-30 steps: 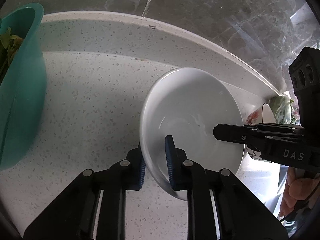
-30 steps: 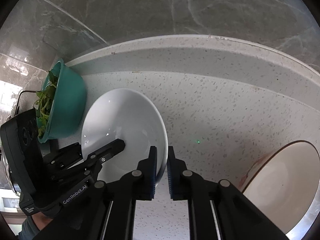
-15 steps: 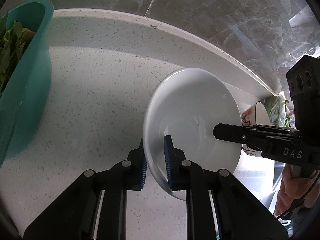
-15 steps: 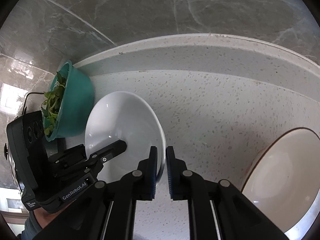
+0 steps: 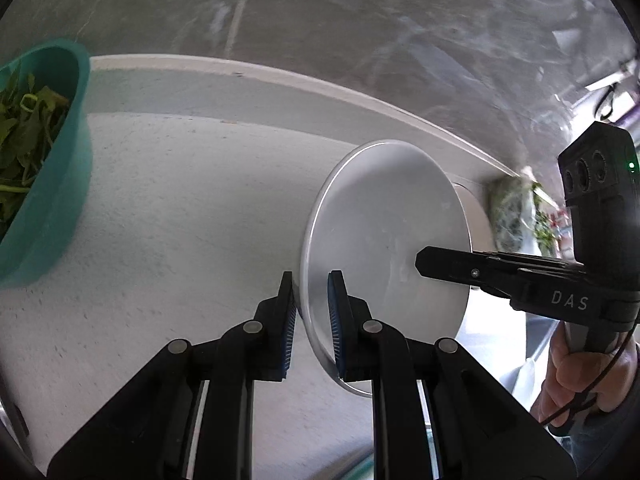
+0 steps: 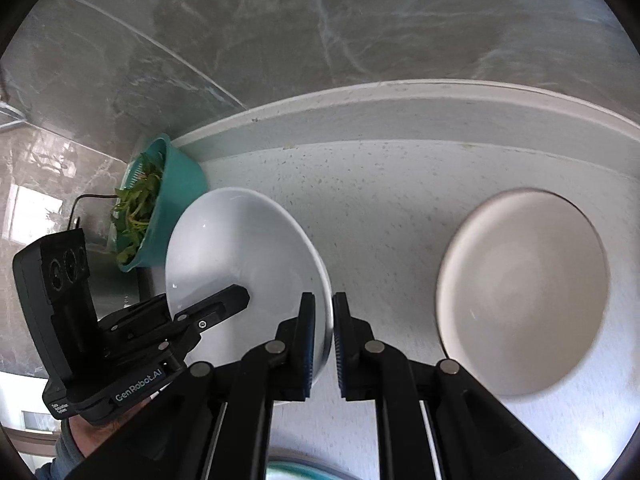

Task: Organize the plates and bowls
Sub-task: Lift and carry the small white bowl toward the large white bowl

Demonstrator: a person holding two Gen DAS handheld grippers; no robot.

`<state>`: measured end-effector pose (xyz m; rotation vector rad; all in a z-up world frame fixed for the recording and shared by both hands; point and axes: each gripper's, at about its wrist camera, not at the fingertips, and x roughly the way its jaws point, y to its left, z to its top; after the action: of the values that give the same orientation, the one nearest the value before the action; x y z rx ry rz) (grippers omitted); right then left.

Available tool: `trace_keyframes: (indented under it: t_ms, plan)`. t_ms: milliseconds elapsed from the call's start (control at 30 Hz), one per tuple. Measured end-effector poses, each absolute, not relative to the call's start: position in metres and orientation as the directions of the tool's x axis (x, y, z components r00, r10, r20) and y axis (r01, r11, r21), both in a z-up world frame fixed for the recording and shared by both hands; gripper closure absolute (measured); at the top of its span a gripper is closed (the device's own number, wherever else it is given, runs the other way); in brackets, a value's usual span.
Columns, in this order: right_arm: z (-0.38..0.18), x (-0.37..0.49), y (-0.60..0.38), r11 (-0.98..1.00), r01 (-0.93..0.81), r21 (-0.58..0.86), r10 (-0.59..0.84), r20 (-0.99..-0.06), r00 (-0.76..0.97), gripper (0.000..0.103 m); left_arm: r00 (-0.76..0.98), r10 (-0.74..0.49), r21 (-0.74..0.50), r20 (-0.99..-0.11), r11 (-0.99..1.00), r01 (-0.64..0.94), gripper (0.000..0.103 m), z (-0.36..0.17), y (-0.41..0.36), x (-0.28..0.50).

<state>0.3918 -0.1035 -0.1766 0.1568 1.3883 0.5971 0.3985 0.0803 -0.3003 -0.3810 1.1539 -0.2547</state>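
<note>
A white bowl hangs above the speckled counter, held from both sides. My left gripper is shut on its near rim, and in the right wrist view it appears as a black tool at the bowl's left. My right gripper is shut on the opposite rim, and its fingers reach over the bowl from the right in the left wrist view. A cream plate with a dark rim lies on the counter to the right of the bowl.
A teal bowl of green leaves stands at the left by the raised back ledge. Grey marble wall tiles rise behind. A hand grips the right tool. More greenery sits at the far right.
Both grippers have risen with the bowl and shifted sideways. The counter looks farther away, the cream plate is now in full view, and the teal bowl appears smaller.
</note>
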Motion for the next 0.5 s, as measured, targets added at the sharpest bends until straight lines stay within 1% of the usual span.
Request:
trace_keyframes:
  t_ms: [500]
  plan:
    - [-0.131, 0.311, -0.213, 0.853, -0.204, 0.481, 0.513, -0.845, 0.151, 0.091, 0.324, -0.459, -0.422, -0.827, 0.888, 0.181, 0.089, -0.251, -0.029, 0.330]
